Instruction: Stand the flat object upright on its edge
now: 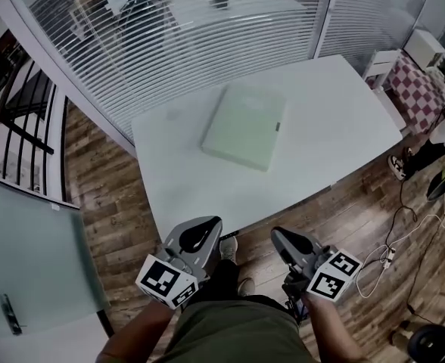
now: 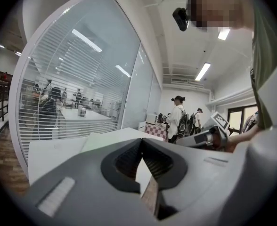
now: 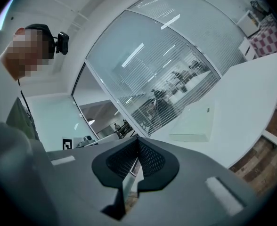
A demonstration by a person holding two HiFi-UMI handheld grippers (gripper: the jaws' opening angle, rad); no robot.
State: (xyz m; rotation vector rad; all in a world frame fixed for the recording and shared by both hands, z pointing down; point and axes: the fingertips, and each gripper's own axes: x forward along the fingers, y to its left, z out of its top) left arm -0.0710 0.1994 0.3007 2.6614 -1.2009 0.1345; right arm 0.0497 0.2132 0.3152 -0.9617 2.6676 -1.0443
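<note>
A flat pale green box [image 1: 244, 125] lies on its broad face near the middle of the white table [image 1: 336, 119]. It also shows as a pale slab [image 3: 191, 124] in the right gripper view and as a thin edge [image 2: 101, 136] in the left gripper view. My left gripper [image 1: 200, 237] hangs below the table's near edge, over the wooden floor, jaws shut and empty. My right gripper [image 1: 289, 242] is level with it to the right, also shut with nothing held. Both stay well short of the box.
A glass wall with white blinds [image 1: 207, 29] runs behind the table. A checkered cloth [image 1: 419, 82] lies at the far right. Cables [image 1: 393, 252] trail on the wooden floor to the right. People [image 2: 178, 117] stand in the background of the left gripper view.
</note>
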